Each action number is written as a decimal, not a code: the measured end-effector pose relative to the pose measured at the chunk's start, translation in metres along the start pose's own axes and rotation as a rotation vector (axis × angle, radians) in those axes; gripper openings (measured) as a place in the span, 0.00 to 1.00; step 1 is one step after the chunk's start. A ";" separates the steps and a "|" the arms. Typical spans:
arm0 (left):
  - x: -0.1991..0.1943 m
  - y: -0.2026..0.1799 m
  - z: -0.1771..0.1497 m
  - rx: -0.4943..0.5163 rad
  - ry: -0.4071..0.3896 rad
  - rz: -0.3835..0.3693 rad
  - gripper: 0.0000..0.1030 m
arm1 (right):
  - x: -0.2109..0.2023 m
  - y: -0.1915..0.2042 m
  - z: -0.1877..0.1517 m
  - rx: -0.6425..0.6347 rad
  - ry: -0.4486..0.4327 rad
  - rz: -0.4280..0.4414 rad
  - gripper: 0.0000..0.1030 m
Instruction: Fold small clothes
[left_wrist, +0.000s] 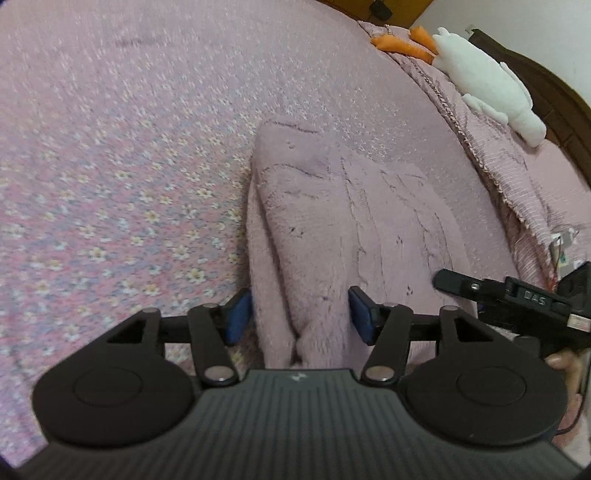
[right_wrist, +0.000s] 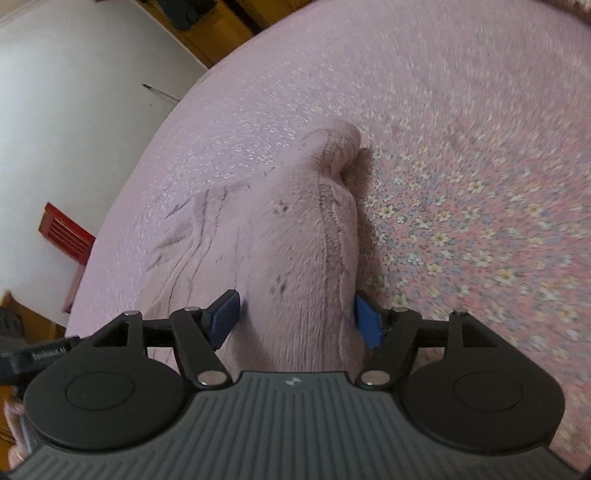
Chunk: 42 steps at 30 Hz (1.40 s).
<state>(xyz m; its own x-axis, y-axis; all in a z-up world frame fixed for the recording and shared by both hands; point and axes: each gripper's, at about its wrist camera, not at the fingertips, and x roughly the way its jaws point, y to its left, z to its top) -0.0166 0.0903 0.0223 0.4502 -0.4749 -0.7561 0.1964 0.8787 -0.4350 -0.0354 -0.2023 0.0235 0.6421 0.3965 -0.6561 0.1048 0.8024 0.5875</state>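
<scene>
Both the left gripper (left_wrist: 299, 314) and the right gripper (right_wrist: 295, 317) stand wide around the pink fleece garment (left_wrist: 343, 221), so withdraw straight toward 6 o'clock without dragging the fold.

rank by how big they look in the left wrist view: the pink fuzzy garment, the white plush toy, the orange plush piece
1. pink fuzzy garment, though it is nearest the camera
2. white plush toy
3. orange plush piece, smallest and farthest

Mauve fuzzy garment (left_wrist: 332, 221); pink floral bedspread (left_wrist: 110, 184); blue-padded tools.
</scene>
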 end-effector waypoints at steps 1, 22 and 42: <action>-0.006 -0.002 -0.003 0.005 -0.005 0.009 0.57 | -0.009 0.003 -0.004 -0.017 -0.009 -0.008 0.73; -0.006 -0.059 -0.094 0.227 -0.074 0.364 0.80 | -0.008 0.026 -0.118 -0.309 -0.052 -0.337 1.00; 0.023 -0.050 -0.113 0.172 -0.037 0.488 1.00 | 0.019 0.035 -0.138 -0.332 -0.035 -0.468 1.00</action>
<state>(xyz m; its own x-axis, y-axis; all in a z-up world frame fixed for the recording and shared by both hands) -0.1147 0.0304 -0.0291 0.5553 -0.0086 -0.8316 0.0951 0.9940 0.0532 -0.1246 -0.1052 -0.0335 0.6098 -0.0453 -0.7913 0.1434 0.9882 0.0540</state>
